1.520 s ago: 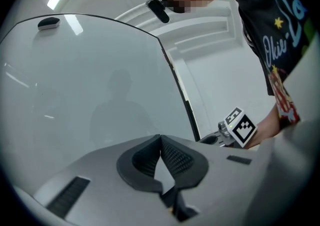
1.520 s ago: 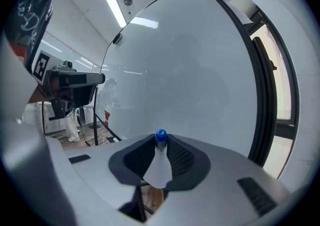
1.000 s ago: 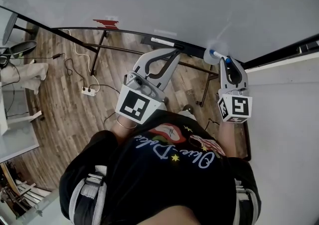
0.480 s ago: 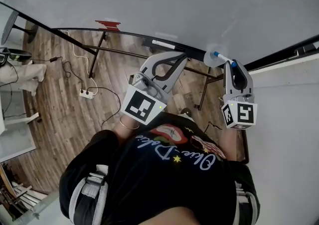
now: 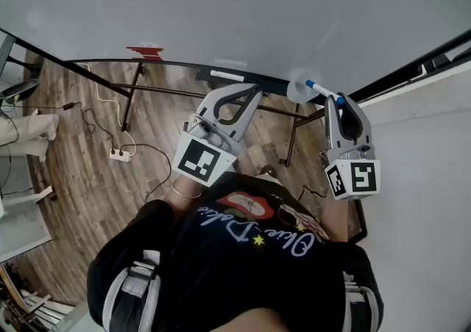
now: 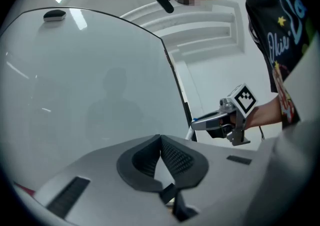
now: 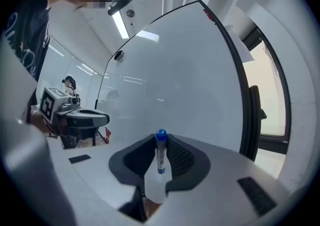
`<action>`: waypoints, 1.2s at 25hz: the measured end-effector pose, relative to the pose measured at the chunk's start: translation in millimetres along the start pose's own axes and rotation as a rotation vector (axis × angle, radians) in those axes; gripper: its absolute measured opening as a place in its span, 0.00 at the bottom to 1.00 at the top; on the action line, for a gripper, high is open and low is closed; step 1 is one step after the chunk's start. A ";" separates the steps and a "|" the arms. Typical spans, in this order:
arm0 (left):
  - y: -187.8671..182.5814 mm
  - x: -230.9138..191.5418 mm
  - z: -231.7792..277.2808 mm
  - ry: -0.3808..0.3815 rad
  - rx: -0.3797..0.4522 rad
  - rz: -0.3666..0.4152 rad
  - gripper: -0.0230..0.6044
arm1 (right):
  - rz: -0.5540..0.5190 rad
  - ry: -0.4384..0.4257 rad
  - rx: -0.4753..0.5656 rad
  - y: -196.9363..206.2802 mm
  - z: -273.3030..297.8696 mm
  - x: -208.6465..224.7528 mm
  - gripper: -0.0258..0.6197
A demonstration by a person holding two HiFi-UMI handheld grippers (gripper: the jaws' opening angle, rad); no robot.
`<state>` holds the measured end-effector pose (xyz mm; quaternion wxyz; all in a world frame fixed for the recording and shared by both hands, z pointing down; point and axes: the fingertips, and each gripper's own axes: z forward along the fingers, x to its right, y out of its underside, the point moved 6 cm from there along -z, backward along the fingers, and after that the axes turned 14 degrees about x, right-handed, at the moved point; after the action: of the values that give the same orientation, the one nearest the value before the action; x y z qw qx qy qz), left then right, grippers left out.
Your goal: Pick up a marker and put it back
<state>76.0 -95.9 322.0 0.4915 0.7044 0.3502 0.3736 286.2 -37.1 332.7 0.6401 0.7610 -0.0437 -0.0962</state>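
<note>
The right hand-held gripper (image 5: 340,102) has the marker (image 7: 160,154) pinched between its jaws, blue cap (image 7: 160,134) pointing forward at the whiteboard (image 5: 221,6). From the head view, the marker (image 5: 322,90) juts out past the jaw tips, close to the board's lower right corner, above its black ledge (image 5: 176,65). The left hand-held gripper (image 6: 160,140) is held up beside it, jaw tips pressed together with nothing between them. Wooden floor (image 5: 88,146) below, with a power strip (image 5: 115,154) lying on it.
</note>
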 end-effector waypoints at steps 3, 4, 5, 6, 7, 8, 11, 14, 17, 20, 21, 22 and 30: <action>2.7 1.6 1.9 0.000 0.004 -0.011 0.04 | -0.010 0.004 0.007 -6.9 -4.8 2.1 0.15; 3.2 2.7 1.4 -0.001 0.003 -0.016 0.04 | -0.011 0.007 0.008 -8.4 -7.1 1.7 0.15; 3.9 3.4 0.9 -0.001 -0.001 -0.021 0.04 | -0.010 0.009 0.010 -9.6 -8.9 0.9 0.15; 4.5 3.8 0.8 0.001 -0.005 -0.024 0.04 | -0.009 0.011 0.012 -10.7 -10.2 0.2 0.15; 5.1 4.0 1.2 0.004 -0.008 -0.023 0.04 | -0.008 0.013 0.015 -11.8 -11.0 -0.1 0.15; 5.2 4.4 2.0 0.009 -0.009 -0.020 0.04 | -0.008 0.015 0.018 -13.1 -11.8 -0.1 0.15; 3.2 8.4 3.1 0.024 -0.004 -0.016 0.04 | -0.009 0.023 0.025 -17.5 -15.7 -0.6 0.15; 0.2 11.7 5.8 0.046 -0.001 -0.006 0.04 | -0.014 0.017 0.033 -23.0 -16.6 -1.4 0.15; -2.8 13.4 6.3 0.044 0.012 -0.014 0.04 | -0.017 0.019 0.040 -28.3 -20.1 -3.2 0.15; -3.2 14.6 6.9 0.042 0.010 -0.030 0.04 | -0.011 0.029 0.055 -33.0 -22.8 -2.3 0.15; -3.6 15.0 6.9 0.041 0.010 -0.029 0.04 | -0.011 0.030 0.058 -34.2 -23.6 -2.1 0.15; -3.7 15.6 6.4 0.040 0.007 -0.030 0.04 | -0.011 0.030 0.060 -35.2 -24.4 -2.1 0.15; -8.4 18.0 6.7 0.043 0.007 -0.021 0.04 | -0.006 0.039 0.090 -45.6 -30.5 -1.0 0.15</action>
<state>89.3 -81.0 315.7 0.4853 0.6942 0.3693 0.3824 288.8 0.7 292.9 0.6057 0.7908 -0.0331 -0.0813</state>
